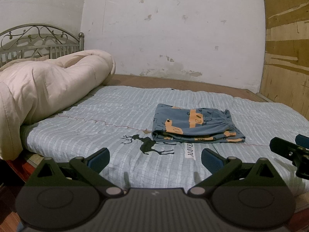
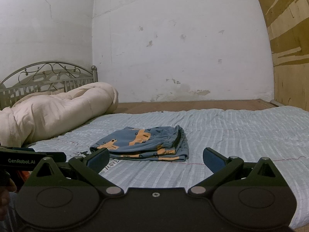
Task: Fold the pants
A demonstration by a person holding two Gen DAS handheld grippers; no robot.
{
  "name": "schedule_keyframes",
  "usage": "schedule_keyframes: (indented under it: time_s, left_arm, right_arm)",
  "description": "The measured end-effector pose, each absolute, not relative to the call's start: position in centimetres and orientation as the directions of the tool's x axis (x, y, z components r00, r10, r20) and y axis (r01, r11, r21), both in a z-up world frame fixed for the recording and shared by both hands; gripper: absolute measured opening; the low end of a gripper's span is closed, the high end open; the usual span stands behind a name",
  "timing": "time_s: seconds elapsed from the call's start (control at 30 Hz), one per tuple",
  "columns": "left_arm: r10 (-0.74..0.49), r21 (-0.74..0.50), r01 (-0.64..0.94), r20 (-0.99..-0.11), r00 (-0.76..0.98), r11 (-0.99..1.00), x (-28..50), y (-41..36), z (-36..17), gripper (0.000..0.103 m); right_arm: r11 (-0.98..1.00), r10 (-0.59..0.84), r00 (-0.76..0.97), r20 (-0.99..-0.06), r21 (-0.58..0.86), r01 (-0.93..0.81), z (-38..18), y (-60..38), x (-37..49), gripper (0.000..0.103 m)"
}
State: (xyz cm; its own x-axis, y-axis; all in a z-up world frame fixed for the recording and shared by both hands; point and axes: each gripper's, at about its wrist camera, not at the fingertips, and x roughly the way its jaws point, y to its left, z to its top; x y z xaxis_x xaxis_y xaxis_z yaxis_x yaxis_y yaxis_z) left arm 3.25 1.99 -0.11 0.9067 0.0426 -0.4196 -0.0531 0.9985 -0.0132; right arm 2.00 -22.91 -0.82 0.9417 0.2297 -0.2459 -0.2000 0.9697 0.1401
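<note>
The blue pants (image 1: 195,125) with orange print lie folded in a compact stack on the light-blue striped bedspread (image 1: 96,116), elastic waistband to the right. They also show in the right wrist view (image 2: 143,143). My left gripper (image 1: 155,159) is open and empty, held back from the pants near the bed's front edge. My right gripper (image 2: 156,159) is open and empty, also short of the pants; its tip shows at the right of the left wrist view (image 1: 289,148). The left gripper's body shows at the left of the right wrist view (image 2: 23,159).
A rolled cream quilt (image 1: 48,89) lies at the left of the bed before a metal headboard (image 1: 38,40). A white wall (image 1: 173,29) stands behind the bed and a plywood panel (image 1: 287,48) at the right. A deer print (image 1: 148,145) marks the bedspread.
</note>
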Motion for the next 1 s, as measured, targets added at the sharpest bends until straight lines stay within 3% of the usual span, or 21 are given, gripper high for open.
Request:
schedule_keyframes:
  time_s: [1.0]
  left_arm:
    - [0.042,-0.014,-0.053,-0.417,0.908,0.999,3.28,2.03,-0.25,0.102]
  right_arm:
    - [0.969,0.232,0.942,-0.241,0.143,-0.202,-0.66,-22.72,1.73,0.102]
